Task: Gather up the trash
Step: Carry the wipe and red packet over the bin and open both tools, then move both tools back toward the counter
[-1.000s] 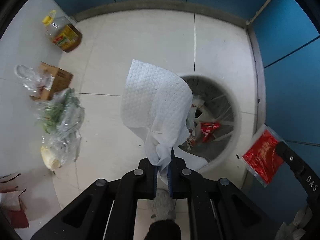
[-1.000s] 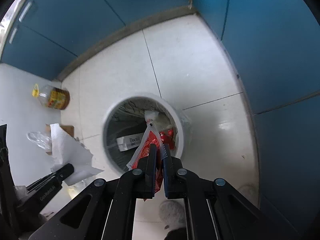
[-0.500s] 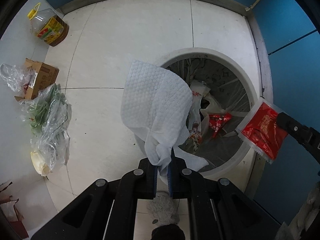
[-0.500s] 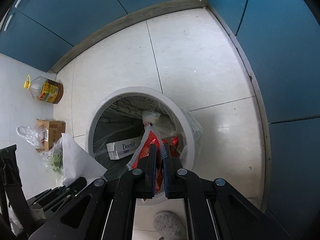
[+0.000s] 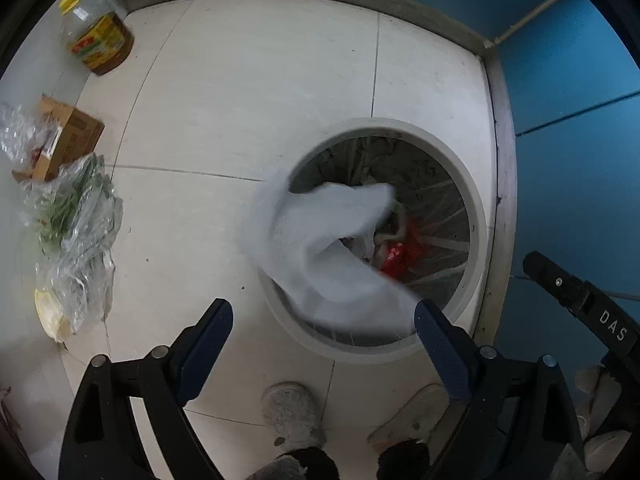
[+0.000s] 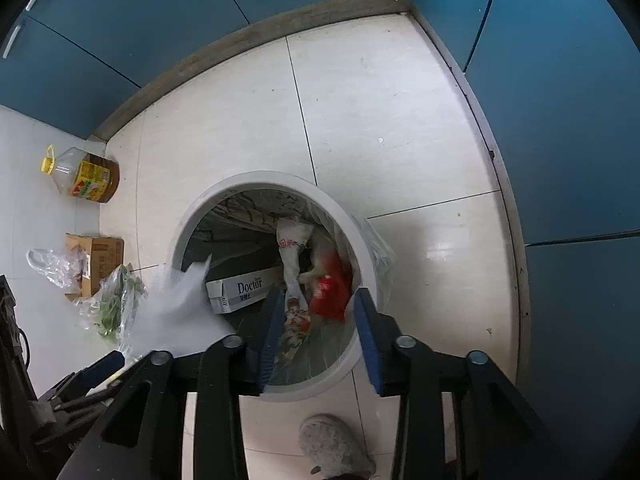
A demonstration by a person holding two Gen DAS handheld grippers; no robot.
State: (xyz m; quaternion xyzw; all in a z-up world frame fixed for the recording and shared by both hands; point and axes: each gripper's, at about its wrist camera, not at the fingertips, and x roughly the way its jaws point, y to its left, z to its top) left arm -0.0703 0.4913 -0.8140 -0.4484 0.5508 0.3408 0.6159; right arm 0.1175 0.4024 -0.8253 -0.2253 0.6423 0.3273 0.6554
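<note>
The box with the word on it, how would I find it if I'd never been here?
Look at the round white bin on the tiled floor. Inside, on its left side, lies a long white carton. It is the only thing there with "Doctor" printed on it, unlike the red wrapper beside it.

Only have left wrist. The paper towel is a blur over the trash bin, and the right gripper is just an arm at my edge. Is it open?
Observer: Yes. The right gripper has just been opening. The red packet shows between its jaws, blurred, touching neither pad.
Operator: Packet over the bin?
Observer: Yes, in the right wrist view it sits inside the rim of the trash bin.
Operator: What's hidden under the paper towel?
Observer: A white box printed "Doctor", lying in the bin.
</note>
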